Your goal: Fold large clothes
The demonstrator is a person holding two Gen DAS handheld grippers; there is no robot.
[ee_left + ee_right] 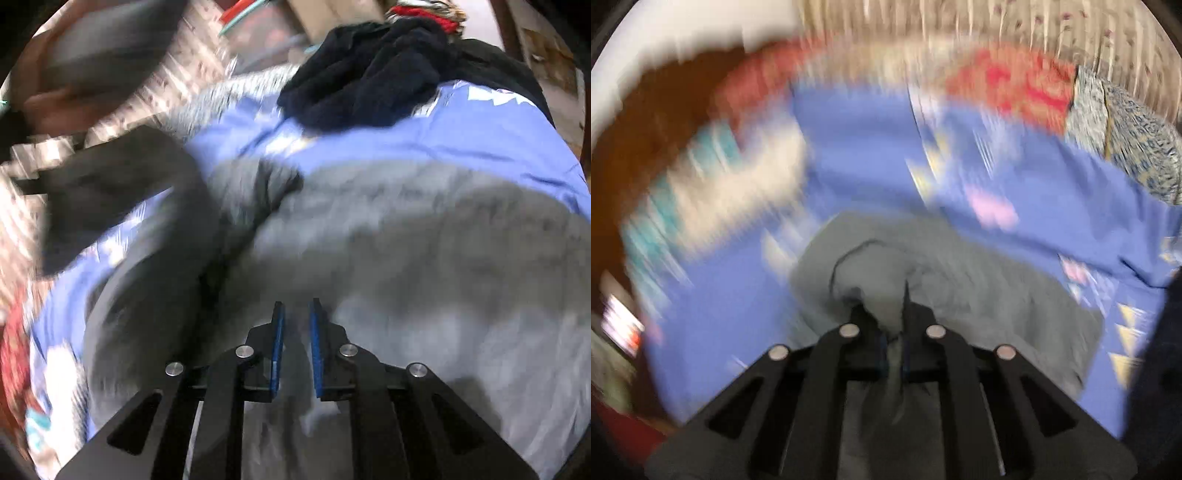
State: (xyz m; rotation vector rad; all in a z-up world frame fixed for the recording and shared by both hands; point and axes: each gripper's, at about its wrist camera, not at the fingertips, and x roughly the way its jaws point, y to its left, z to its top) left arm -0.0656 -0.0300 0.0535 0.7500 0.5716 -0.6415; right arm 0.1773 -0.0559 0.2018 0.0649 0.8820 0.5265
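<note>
A large grey garment (424,236) lies spread over a blue patterned bedsheet (443,136). My left gripper (296,314) is shut on a fold of the grey garment, with cloth between its blue pads (277,339). In the right wrist view, my right gripper (886,306) is shut on a bunched edge of the same grey garment (960,295), which trails over the blue sheet (857,147). Both views are motion-blurred.
A dark navy garment (369,74) lies in a heap at the far side of the bed, with red and patterned clothes (424,14) behind it. A red patterned cloth (1015,85) and a blue-and-white printed cloth (1126,140) lie near the curtain.
</note>
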